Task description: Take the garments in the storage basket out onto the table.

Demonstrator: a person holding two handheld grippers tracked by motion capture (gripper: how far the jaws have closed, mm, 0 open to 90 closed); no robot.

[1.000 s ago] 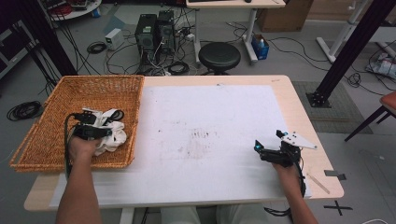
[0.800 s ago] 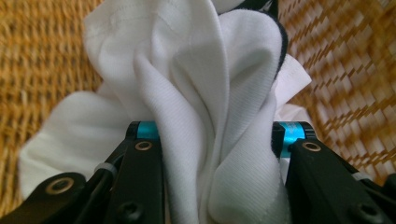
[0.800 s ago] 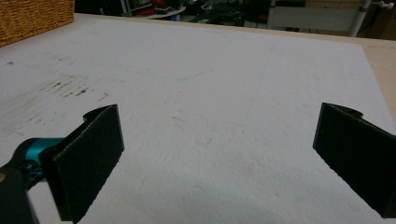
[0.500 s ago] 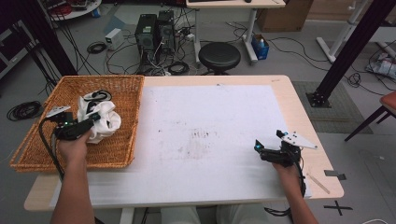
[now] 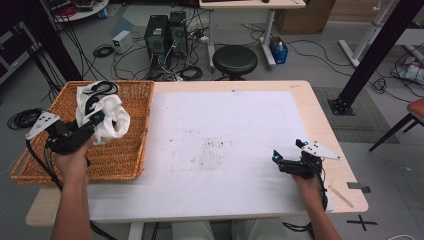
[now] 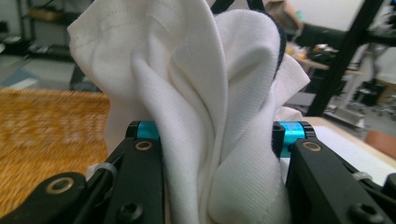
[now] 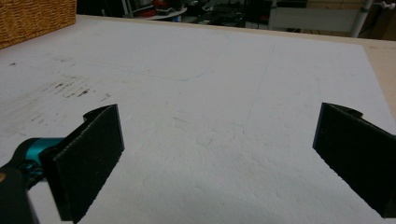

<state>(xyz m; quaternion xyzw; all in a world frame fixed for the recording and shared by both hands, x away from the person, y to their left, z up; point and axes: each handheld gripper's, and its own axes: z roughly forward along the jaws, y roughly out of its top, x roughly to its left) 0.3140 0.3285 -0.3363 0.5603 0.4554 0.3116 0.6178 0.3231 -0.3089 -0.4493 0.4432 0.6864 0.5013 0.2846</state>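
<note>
- Grey floor (image 5: 310, 60) strewn with black cables (image 5: 102, 50).
- Round black stool (image 5: 235, 60) just behind the wooden tabletop (image 5: 330, 135).
- Two computer towers (image 5: 167, 32) beside it.
- Black frame posts (image 5: 375, 50) at right.

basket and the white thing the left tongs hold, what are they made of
Basket: looks like woven wicker or rattan, matte tan, its weave visible. White garment: soft knit fabric, likely cotton jersey, with fine ribbing, stitched seams and limp folds, clamped in the left tongs.

A white cloth (image 5: 107, 117) with black trim, a golden-brown woven basket (image 5: 120, 155), and a white, dark-smudged mat (image 5: 225, 130).
</note>
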